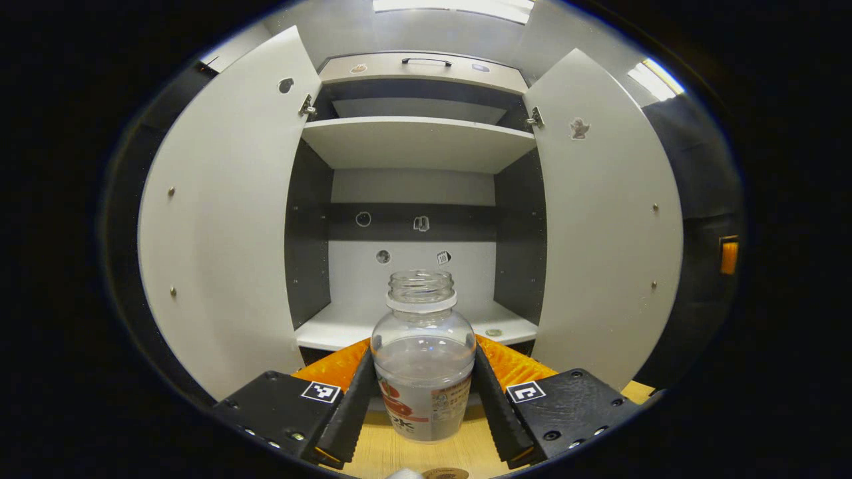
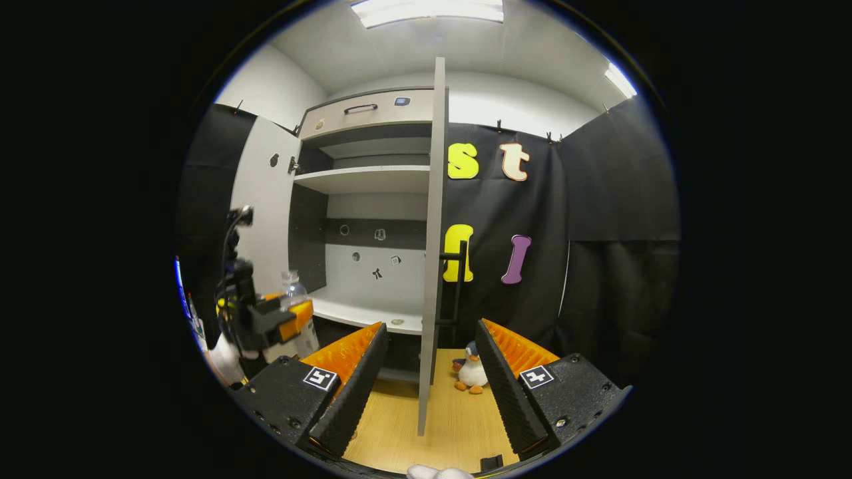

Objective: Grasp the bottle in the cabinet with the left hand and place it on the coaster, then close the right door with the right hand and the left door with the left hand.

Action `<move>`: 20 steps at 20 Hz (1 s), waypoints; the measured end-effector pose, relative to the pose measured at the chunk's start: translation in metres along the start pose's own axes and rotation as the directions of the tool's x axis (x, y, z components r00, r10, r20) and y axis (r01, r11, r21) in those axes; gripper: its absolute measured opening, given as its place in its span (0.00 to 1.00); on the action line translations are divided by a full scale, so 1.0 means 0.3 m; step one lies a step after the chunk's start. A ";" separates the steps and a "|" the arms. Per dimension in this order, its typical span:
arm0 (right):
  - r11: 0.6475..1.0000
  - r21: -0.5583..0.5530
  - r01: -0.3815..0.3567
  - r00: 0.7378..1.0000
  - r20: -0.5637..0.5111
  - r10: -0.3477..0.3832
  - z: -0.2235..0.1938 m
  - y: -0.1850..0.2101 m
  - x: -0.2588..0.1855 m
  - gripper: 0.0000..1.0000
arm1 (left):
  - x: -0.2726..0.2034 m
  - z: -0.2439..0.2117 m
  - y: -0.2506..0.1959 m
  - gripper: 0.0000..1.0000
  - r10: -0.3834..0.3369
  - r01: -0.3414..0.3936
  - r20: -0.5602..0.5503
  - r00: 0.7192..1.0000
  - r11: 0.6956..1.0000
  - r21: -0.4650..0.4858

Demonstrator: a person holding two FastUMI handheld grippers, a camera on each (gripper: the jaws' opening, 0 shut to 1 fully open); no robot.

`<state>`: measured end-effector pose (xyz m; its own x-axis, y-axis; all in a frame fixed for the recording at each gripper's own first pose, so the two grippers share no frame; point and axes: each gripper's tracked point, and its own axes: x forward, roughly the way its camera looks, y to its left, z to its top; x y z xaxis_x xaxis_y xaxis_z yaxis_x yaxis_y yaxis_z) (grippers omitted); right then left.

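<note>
Left fingers [image 1: 422,399]: I have them pressed on both sides of the clear plastic bottle with the printed label [image 1: 422,372], held upright above the pale wooden worktop [image 1: 379,452], out of the cabinet.
Right gripper [image 2: 431,379]: fingers wide, holding nothing, level, aimed at the grey right door [image 2: 434,266] edge-on.
Progress: bottle grasped; coaster placement and both doors remain, I judge.
Left door [image 1: 219,219]: fully open.
Cabinet shelf [image 1: 333,326]: white, bare behind the bottle.
</note>
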<state>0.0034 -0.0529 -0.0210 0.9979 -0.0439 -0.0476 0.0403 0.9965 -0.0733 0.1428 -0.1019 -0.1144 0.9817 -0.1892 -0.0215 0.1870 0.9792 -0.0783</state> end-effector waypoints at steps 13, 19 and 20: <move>0.996 -0.090 0.010 0.996 -0.083 -0.018 -0.099 -0.026 -0.038 0.82 | -0.149 -0.588 -0.094 0.75 -0.046 0.045 -0.051 0.998 0.999 -0.022; 0.992 -0.125 0.000 0.993 -0.116 -0.014 -0.127 -0.027 -0.016 0.82 | -0.141 -0.772 -0.131 0.79 -0.073 0.068 -0.097 0.993 0.996 -0.054; 0.992 -0.130 -0.003 0.993 -0.118 -0.013 -0.129 -0.024 -0.011 0.82 | -0.137 -0.792 -0.130 0.76 -0.068 0.063 -0.102 0.993 0.997 -0.045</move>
<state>-0.0020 -0.0626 -0.0589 0.9843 -0.0648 -0.1640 0.0308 0.9789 -0.2019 0.0867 -0.1497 -0.3473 0.9581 -0.2614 -0.1174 0.2471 0.9610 -0.1239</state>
